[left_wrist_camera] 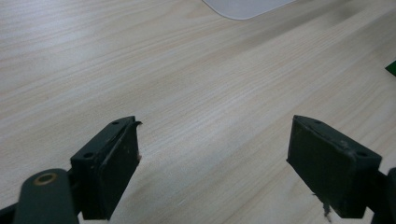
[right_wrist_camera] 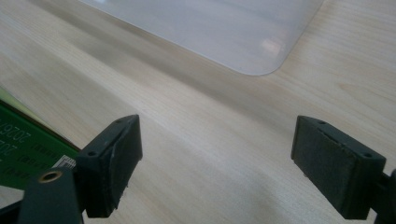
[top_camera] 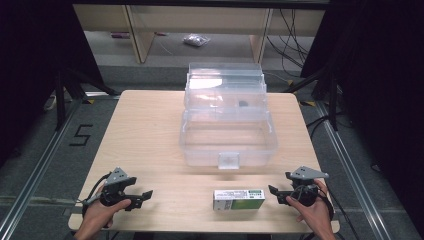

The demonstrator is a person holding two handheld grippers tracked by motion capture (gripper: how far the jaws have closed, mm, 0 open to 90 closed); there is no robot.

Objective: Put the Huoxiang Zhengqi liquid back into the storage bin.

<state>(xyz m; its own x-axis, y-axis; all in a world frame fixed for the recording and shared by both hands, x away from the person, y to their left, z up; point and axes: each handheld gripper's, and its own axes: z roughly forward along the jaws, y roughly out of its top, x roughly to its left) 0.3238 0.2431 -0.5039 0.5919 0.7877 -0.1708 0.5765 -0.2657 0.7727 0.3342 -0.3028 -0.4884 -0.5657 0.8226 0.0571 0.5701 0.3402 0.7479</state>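
Note:
A clear plastic storage box point(top_camera: 227, 142) stands open in the middle of the wooden table point(top_camera: 145, 135), its lid point(top_camera: 225, 82) raised behind it. A small white and green carton point(top_camera: 239, 198) lies flat near the front edge, also seen at the left of the right gripper view point(right_wrist_camera: 28, 144). My left gripper point(top_camera: 146, 195) rests at the front left, open, with bare wood between its jaws point(left_wrist_camera: 212, 154). My right gripper point(top_camera: 272, 190) sits just right of the carton, open, with nothing between its jaws point(right_wrist_camera: 215, 158).
The box's rounded corner point(right_wrist_camera: 243, 42) lies ahead of the right gripper, and a corner point(left_wrist_camera: 243, 7) shows far ahead of the left one. Beyond the table stand wooden furniture legs point(top_camera: 140, 35), cables point(top_camera: 292, 40) and a bag point(top_camera: 196, 40) on the floor.

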